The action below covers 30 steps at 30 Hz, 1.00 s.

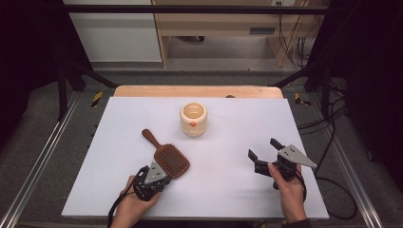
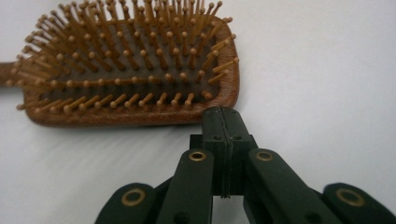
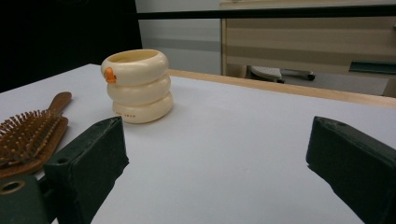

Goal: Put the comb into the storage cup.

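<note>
Both hands come in at the near edge of the white counter (image 1: 228,190), each holding a claw. Left claw (image 1: 164,178) has its jaws pressed together with nothing between them, the tip just beside the broad end of a wooden hairbrush (image 1: 167,156), which lies bristles up with its handle pointing away and to the left. Right claw (image 1: 264,153) sits well apart from it, jaws spread wide over bare counter. Farther back, near the middle, stands a cream ringed cup (image 1: 193,119) with a small orange mark on its side.
</note>
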Tool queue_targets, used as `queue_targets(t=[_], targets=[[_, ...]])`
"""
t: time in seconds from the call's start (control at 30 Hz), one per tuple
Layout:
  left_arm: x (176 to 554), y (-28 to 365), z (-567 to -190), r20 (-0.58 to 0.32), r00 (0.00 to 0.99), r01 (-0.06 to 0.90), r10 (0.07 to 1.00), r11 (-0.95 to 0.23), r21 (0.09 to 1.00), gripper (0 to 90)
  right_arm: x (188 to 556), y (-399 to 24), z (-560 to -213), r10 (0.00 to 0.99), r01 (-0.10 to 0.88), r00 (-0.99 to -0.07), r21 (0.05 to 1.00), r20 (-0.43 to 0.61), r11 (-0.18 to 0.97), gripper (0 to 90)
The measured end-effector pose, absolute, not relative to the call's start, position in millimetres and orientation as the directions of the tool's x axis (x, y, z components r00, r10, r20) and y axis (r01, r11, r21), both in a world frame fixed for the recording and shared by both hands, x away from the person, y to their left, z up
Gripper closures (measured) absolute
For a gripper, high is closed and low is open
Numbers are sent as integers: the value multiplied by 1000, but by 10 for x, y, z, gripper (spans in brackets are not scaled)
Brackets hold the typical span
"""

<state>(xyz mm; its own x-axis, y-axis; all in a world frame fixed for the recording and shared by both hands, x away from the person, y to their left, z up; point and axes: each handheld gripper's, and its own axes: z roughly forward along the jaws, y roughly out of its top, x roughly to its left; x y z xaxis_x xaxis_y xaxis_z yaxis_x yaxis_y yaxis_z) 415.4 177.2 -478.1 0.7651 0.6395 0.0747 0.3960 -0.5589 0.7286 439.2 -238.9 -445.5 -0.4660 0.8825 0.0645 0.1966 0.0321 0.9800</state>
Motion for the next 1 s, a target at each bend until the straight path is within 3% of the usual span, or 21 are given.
queue_targets(t=[0.23,0.47,1.0], targets=[[4240,1585,-4766,64,783,381,618,-559,737,898,4393,-2384,-4460,882,199,-466,980,65,33,52],[4403,1360,-4716,113,786,360,608,-599,715,898,4390,-2391,-4453,879,197,-472,980,68,30,52],[4613,1174,-4704,128,768,370,628,-598,711,898,4395,-2401,-4453,880,190,-472,981,57,39,49]])
